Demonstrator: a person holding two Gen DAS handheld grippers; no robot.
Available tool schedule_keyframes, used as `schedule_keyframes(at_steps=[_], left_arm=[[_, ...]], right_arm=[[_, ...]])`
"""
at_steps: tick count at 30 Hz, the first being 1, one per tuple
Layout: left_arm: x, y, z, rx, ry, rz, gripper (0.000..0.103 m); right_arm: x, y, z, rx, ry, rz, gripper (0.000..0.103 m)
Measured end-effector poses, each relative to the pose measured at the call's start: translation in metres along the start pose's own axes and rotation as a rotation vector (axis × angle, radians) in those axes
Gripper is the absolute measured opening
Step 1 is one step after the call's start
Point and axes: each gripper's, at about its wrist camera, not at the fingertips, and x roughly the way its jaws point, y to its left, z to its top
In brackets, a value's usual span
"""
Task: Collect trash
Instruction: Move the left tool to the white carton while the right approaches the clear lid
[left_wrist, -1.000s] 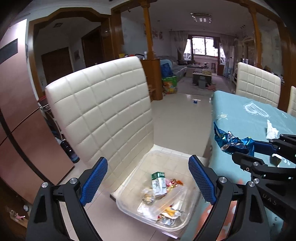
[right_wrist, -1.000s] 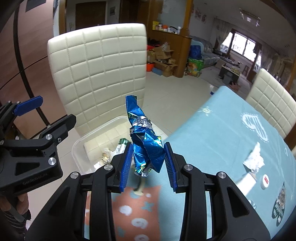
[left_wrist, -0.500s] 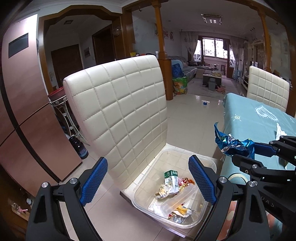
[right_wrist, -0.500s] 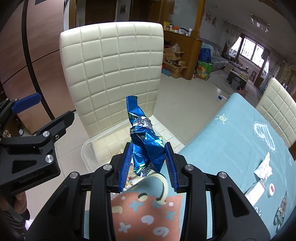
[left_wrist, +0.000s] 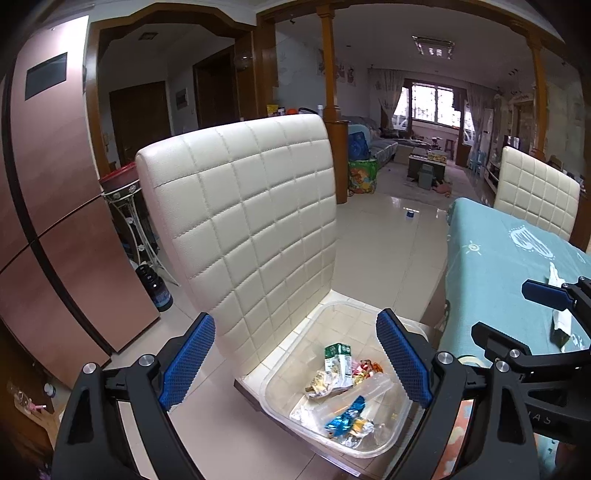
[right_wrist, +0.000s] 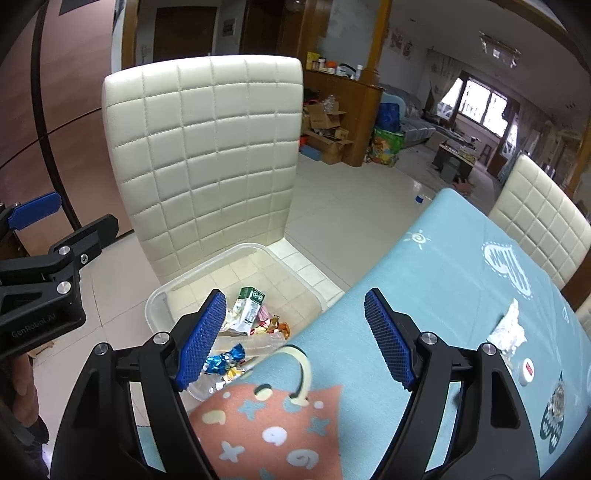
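A clear plastic bin (left_wrist: 291, 354) stands on the seat of a cream chair (left_wrist: 251, 229) and holds several bits of trash, among them a green and white carton (left_wrist: 338, 356) and a crumpled blue foil wrapper (left_wrist: 345, 417). The bin (right_wrist: 162, 299) and the blue wrapper (right_wrist: 221, 360) also show in the right wrist view. My right gripper (right_wrist: 295, 338) is open and empty over the table edge beside the bin. My left gripper (left_wrist: 295, 363) is open and empty above the bin.
The table (right_wrist: 454, 280) has a blue cloth with a crumpled white tissue (right_wrist: 509, 328) and a small white cap (right_wrist: 526, 371) at the right. A second cream chair (right_wrist: 539, 218) stands at the table's far side. Tiled floor lies beyond the chair.
My right gripper has opened and let go of the blue foil wrapper, which now lies in the bin. Both grippers have drawn back a little.
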Motion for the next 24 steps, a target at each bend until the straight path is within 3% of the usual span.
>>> schedule_keyframes(at_steps=[12,21,24], left_arm=[[-0.021,-0.066,0.009,0.105,-0.017,-0.119,0.087],[-0.039,-0.155,0.009,0.254,-0.022,-0.221,0.087],[-0.041,-0.191,0.005,0.307,0.008,-0.269,0.087]], right_arm=[[-0.036,-0.058,-0.031,0.087,-0.021,-0.084,0.077],[-0.063,-0.146,-0.079,0.232,0.003,-0.184,0.077],[-0.07,-0.18,-0.098,0.3,0.016,-0.209,0.077]])
